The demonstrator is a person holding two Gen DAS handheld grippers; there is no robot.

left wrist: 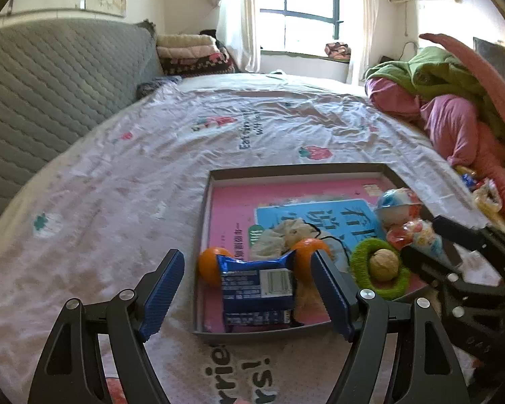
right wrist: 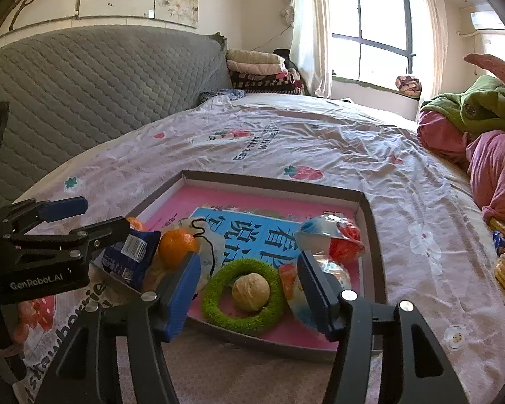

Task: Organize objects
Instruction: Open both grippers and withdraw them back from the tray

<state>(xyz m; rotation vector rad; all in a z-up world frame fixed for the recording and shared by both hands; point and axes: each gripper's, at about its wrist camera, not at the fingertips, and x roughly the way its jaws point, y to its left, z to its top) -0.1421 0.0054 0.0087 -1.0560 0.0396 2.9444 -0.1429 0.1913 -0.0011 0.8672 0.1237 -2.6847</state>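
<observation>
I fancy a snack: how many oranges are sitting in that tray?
2. One orange is at the tray's near left edge, left of the blue snack packet; the other orange is just right of the packet. More may hide underneath.

Pink-floored tray holds a green ring, orange tangerines — blue wrapper.

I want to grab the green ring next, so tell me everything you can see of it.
The green ring is a fuzzy, bright-green loop, soft or fibrous by its look, and whole. It lies flat on the pink floor of the tray, near the tray's front edge. A walnut sits inside its hole. A clear snack bag lies close at its right. The right gripper is open, its blue pads either side of the ring in the picture, not pressing it.
</observation>
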